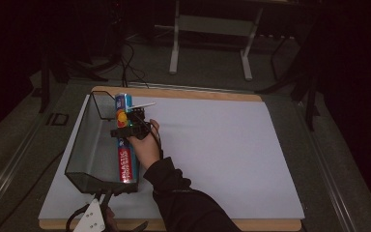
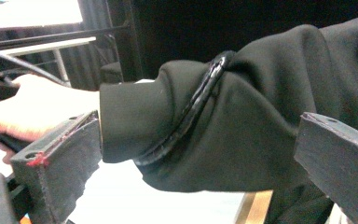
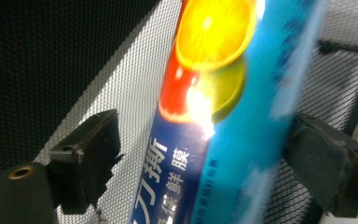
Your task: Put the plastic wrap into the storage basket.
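Note:
A long blue and red box of plastic wrap (image 1: 125, 159) lies in a black mesh basket (image 1: 88, 145), along its right wall, with its far end leaning up over the rim. My right gripper (image 1: 131, 126) is over the box's far half. In the right gripper view the box (image 3: 205, 154) runs up between the jaws of the right gripper (image 3: 200, 140); the left jaw stands clear of it and the right jaw is at its edge, so the gripper is open. My left gripper (image 1: 101, 195) waits at the basket's near corner, open (image 2: 198, 133), with the person's black sleeve (image 2: 242, 121) beyond its jaws.
The basket stands on the left part of a pale board (image 1: 222, 145) that covers a wooden table (image 1: 270, 225). Dark floor surrounds the table, and a metal frame on legs (image 1: 207, 24) stands behind it.

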`<state>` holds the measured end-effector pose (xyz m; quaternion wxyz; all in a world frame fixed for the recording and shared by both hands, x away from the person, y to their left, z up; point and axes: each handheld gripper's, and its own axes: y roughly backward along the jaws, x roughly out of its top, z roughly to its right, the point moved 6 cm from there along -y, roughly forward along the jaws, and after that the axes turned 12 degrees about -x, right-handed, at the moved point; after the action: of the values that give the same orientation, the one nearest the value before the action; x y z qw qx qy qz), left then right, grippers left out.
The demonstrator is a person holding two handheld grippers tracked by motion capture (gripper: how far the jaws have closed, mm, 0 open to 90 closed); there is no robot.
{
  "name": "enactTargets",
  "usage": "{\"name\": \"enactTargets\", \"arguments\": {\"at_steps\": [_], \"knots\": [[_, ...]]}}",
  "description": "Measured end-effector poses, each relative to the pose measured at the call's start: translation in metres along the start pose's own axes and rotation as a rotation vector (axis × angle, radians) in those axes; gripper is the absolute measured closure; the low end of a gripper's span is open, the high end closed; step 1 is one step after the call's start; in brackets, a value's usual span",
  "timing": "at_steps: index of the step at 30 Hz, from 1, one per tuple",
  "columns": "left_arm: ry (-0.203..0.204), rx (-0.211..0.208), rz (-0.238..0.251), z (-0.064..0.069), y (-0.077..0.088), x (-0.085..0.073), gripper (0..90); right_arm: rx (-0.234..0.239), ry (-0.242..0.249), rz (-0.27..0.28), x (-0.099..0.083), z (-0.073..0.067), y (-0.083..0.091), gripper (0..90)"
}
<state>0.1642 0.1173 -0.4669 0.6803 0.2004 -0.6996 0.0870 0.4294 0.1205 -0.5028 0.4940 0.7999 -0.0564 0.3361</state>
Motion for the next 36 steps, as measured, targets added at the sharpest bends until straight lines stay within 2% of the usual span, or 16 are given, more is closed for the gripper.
{"name": "enactTargets", "arguments": {"at_steps": [3, 4, 11, 14, 22, 28, 33, 36], "knots": [[0.001, -0.001, -0.003, 0.000, 0.000, 0.000, 1.9, 0.021, -0.004, 0.038, 0.006, 0.004, 0.011, 13.5], [0.002, 0.002, -0.004, 0.000, 0.000, 0.000, 1.9, 0.024, 0.012, 0.044, 0.007, 0.004, 0.015, 13.4], [0.001, 0.007, -0.008, -0.001, -0.001, -0.001, 1.9, -0.037, 0.167, 0.113, 0.009, 0.011, 0.038, 13.6], [0.003, 0.007, -0.010, -0.001, -0.002, -0.001, 1.9, -0.032, 0.222, 0.126, 0.005, 0.014, 0.047, 13.7], [0.006, 0.012, -0.009, -0.001, -0.002, -0.002, 1.9, -0.003, 0.242, 0.147, -0.005, 0.024, 0.064, 14.3], [0.009, 0.005, -0.017, -0.001, -0.004, -0.003, 1.9, 0.021, 0.286, 0.172, -0.018, 0.029, 0.080, 14.3], [0.010, 0.009, -0.021, -0.001, -0.005, -0.003, 1.9, 0.013, 0.321, 0.189, -0.031, 0.038, 0.092, 14.3], [0.011, 0.008, -0.025, -0.002, -0.006, -0.004, 1.9, 0.007, 0.314, 0.214, -0.035, 0.045, 0.101, 14.3]]}}
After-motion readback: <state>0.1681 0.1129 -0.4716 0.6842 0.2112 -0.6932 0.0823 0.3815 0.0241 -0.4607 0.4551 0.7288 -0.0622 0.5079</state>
